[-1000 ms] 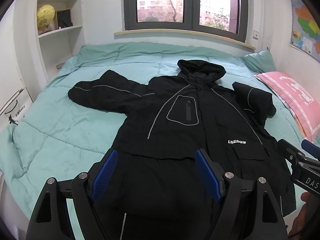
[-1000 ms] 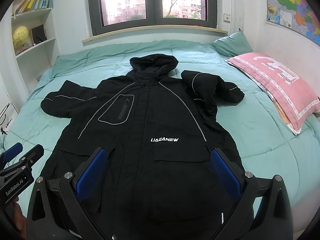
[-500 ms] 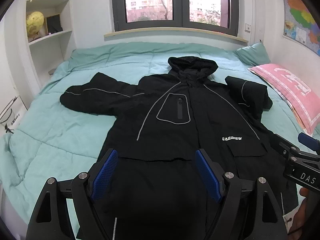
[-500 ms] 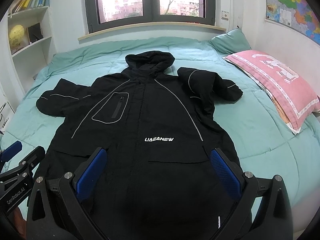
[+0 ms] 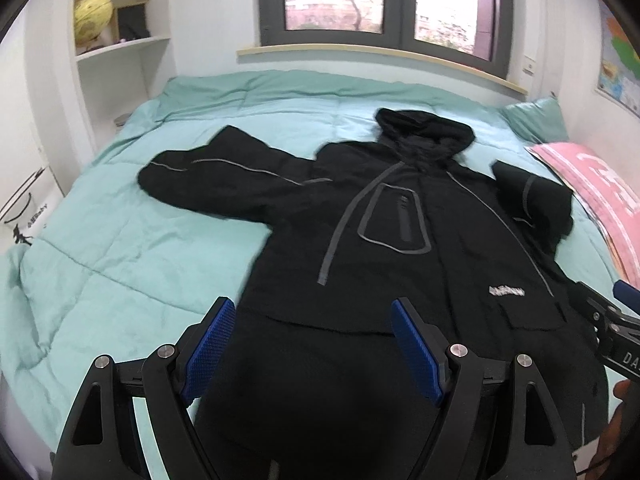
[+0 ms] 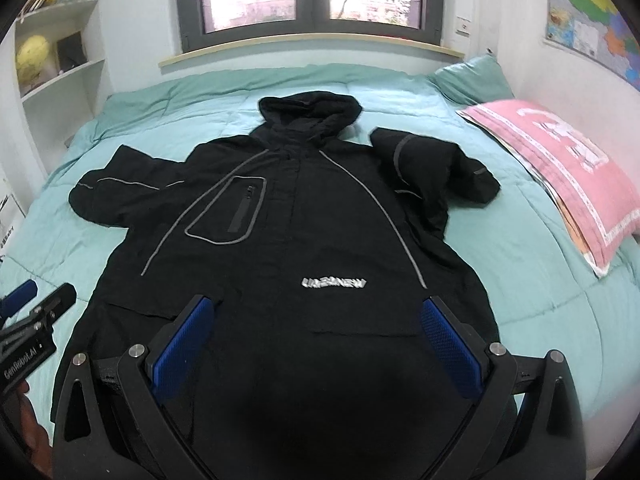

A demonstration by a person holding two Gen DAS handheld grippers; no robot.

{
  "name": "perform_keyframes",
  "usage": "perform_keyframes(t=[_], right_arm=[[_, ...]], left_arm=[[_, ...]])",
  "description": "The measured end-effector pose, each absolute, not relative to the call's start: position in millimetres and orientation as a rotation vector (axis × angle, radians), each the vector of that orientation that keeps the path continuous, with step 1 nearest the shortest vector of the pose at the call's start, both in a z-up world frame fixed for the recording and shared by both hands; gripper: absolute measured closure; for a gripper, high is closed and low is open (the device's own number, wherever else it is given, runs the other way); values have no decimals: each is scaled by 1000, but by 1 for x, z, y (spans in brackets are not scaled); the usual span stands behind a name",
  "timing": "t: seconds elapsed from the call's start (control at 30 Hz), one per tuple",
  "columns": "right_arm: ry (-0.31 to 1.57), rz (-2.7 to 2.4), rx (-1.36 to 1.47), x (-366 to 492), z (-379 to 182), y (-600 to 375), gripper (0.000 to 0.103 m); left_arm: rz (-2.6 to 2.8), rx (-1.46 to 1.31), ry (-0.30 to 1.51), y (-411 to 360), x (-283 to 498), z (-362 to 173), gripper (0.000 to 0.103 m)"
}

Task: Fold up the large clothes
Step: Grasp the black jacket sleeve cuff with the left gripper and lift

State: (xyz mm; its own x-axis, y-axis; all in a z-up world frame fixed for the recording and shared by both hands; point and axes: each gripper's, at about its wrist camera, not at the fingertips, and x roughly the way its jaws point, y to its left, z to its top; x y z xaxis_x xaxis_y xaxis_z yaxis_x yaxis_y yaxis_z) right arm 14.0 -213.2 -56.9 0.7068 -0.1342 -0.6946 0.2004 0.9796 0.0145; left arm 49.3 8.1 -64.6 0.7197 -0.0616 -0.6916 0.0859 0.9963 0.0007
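Black jacket (image 6: pixel 304 216) lies flat on bed (image 6: pixel 520 248) (both grippers gaping).

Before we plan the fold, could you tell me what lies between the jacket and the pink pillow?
Only bare teal quilt separates the black jacket from the pink pillow, clearest in the right wrist view.

"GenRobot.AI" on left gripper (image 6: pixel 38 308); "DAS" on right gripper (image 5: pixel 612 320).

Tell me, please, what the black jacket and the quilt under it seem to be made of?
The black hooded jacket looks like a matte woven synthetic, perhaps padded, to judge by its bulky sleeves; its grey piping looks reflective. The teal quilt looks like soft matte cotton or microfibre, with stitched, puffy squares.
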Motion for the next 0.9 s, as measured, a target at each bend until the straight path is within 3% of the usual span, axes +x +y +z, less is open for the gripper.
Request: perform_keyframes(t=[0.33, 0.57, 0.9], right_arm=[[708, -18, -6, 85, -41, -129, 0], [687, 241, 85, 184, -32, -76, 0], [681, 275, 77, 278, -131, -73, 0]], left_arm=[[76, -17, 735, 113, 141, -57, 22], [1, -252, 789, 235, 252, -74, 22], [19, -558, 822, 332, 364, -150, 22]])
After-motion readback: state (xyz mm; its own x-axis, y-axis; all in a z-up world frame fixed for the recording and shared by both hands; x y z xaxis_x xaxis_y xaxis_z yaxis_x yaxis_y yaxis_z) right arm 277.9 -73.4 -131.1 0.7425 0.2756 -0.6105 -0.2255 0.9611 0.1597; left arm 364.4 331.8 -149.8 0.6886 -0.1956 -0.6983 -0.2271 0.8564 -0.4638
